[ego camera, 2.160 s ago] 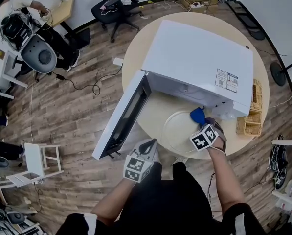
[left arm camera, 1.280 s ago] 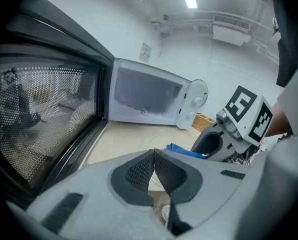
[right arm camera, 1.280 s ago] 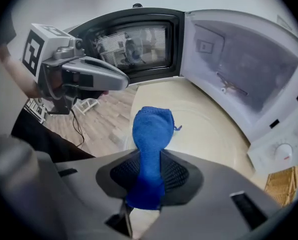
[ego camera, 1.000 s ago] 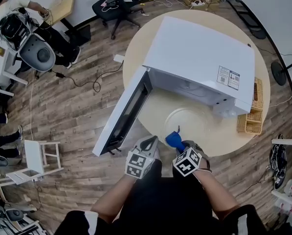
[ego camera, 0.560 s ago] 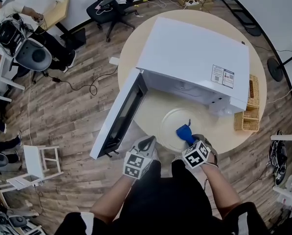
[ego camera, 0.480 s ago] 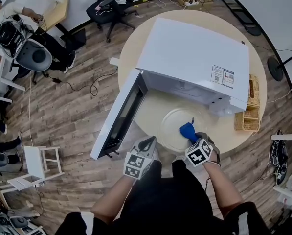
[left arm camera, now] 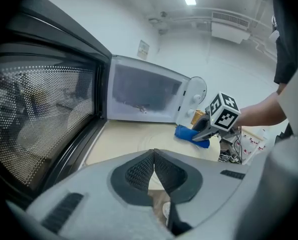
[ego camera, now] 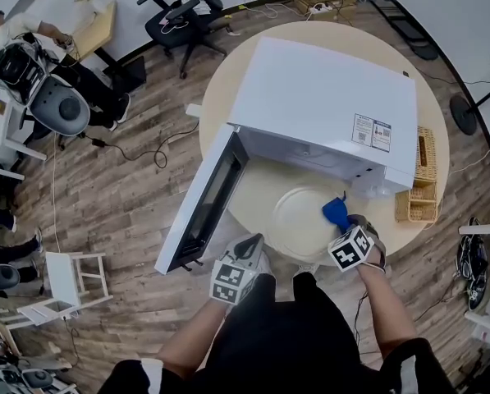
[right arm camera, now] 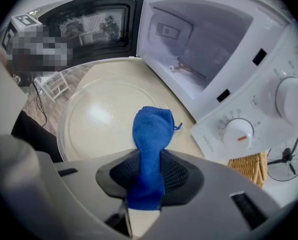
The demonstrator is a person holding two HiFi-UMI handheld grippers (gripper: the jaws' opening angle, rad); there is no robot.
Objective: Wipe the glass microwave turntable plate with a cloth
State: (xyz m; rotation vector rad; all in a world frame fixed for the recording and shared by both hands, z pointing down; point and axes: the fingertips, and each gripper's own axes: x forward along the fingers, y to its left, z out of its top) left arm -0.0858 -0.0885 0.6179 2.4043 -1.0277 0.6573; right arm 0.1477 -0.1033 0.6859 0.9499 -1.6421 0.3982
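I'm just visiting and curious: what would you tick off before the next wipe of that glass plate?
1. Blue cloth clamped in right gripper: ok.
2. Cloth tip over glass plate: ok.
3. Plate flat on table, outside microwave: ok.
4. Cloth pressing on the glass: cannot tell.
5. Left gripper steadying plate: not ok; jaws together, empty, away from it.

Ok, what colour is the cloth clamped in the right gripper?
Plain blue cloth; the right gripper view shows it best.
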